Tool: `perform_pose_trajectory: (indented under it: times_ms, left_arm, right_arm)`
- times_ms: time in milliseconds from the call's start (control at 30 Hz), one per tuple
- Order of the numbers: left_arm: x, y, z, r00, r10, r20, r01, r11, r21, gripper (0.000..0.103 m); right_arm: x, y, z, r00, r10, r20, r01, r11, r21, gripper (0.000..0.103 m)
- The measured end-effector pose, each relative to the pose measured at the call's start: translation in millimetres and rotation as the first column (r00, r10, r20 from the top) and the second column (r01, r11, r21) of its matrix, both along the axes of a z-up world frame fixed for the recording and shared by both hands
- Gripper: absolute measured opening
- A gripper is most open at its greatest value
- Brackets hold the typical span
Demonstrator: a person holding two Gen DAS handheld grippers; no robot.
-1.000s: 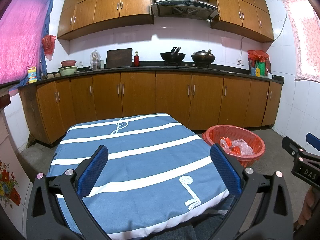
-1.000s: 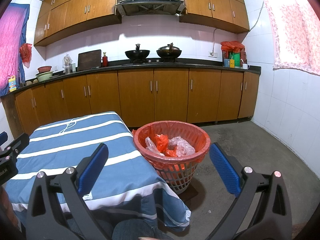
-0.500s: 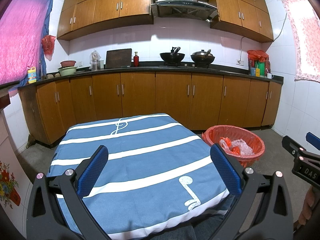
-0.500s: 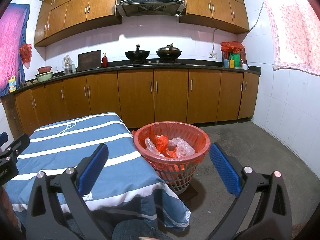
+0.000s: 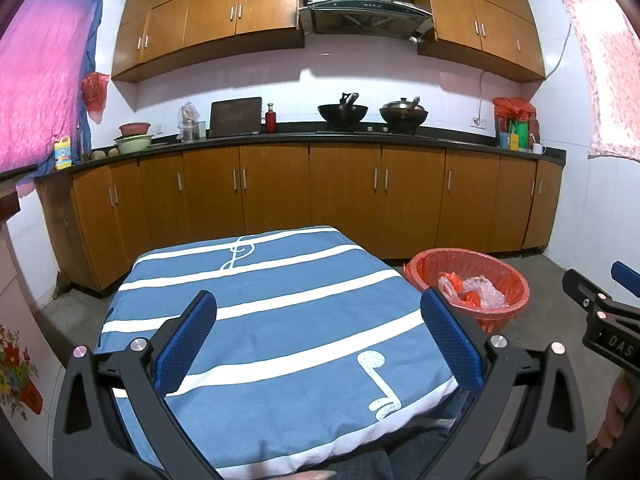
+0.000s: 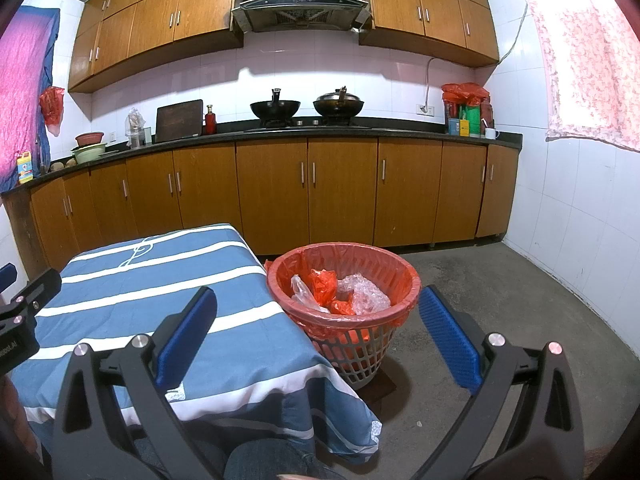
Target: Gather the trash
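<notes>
- Trash (image 6: 340, 294) (red bags, clear plastic) sat inside the red-lined basket (image 6: 400, 270), on the floor just beside the table (image 5: 260, 300).
- Left gripper (image 5: 318, 334) and right gripper (image 6: 316, 330) were both spread wide, holding nothing.
- No loose trash showed on the tablecloth.
- Risk: light plastic could spring back out; a low right-hand pass could tip the basket.

White letters "DAS" show on the black body of the right claw (image 5: 612, 344), cut off at the picture's edge. On the left claw (image 6: 12, 346) a partial word in white reads roughly "obot.AI", its start out of view. The yellow bottle (image 5: 63, 153) on the counter (image 5: 280, 138) carries a label too small to read.
</notes>
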State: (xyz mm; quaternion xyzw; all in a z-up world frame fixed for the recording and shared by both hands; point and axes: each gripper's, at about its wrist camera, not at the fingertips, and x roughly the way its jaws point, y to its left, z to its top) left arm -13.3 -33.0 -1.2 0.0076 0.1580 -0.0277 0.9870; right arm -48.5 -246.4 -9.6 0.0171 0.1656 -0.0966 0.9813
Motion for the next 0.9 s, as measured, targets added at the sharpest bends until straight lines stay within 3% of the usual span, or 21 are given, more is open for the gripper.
perform_pose_trajectory:
  times_ms: [900]
  left_arm:
    - [2.2, 6.2, -0.4, 1.0, -0.005, -0.008, 0.005, 1.0, -0.001, 0.101]
  right_arm:
    - [-0.1, -0.7, 0.3, 1.0, 0.0, 0.0, 0.0, 1.0, 0.002, 0.099]
